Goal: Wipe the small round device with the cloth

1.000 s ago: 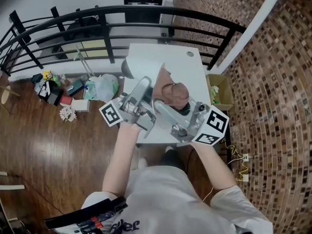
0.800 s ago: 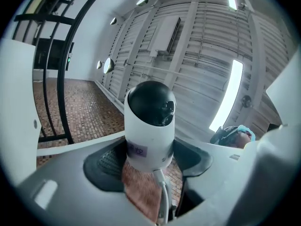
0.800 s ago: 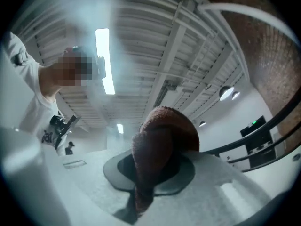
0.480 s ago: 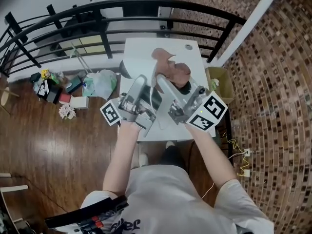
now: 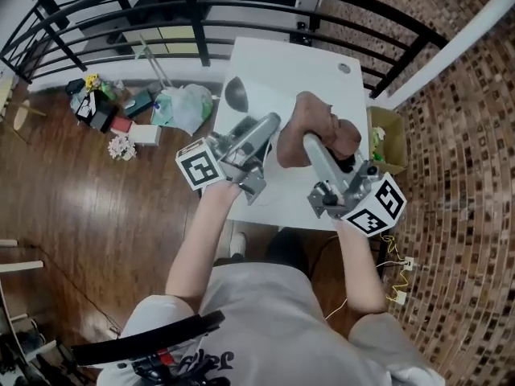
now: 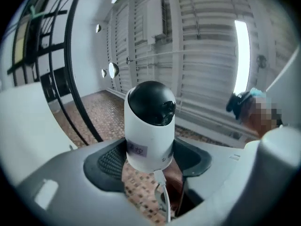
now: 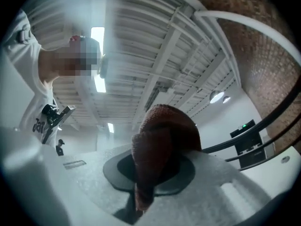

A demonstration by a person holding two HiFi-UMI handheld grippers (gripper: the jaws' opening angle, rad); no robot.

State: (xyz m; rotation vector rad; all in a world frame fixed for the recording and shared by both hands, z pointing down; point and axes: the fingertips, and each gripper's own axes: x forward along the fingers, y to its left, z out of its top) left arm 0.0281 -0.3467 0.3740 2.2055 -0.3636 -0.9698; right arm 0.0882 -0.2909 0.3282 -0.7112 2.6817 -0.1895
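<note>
Over the surface (image 5: 322, 63), the left claw (image 6: 150, 157) is clamping the round device (image 6: 149, 126) upright; the right claw (image 7: 150, 168) is pinching the cloth (image 7: 162, 135) just to its right.

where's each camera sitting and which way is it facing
Head view: on the person's head, facing steeply down at the white table; forearms, torso, left gripper and right gripper show.
Left gripper view: on that gripper, facing along its jaws, shut on the white round device with black dome; person at right edge.
Right gripper view: on that gripper, facing along its jaws, shut on the reddish-brown knitted cloth; person at left.
Shared: head and right gripper views both show the cloth.
</note>
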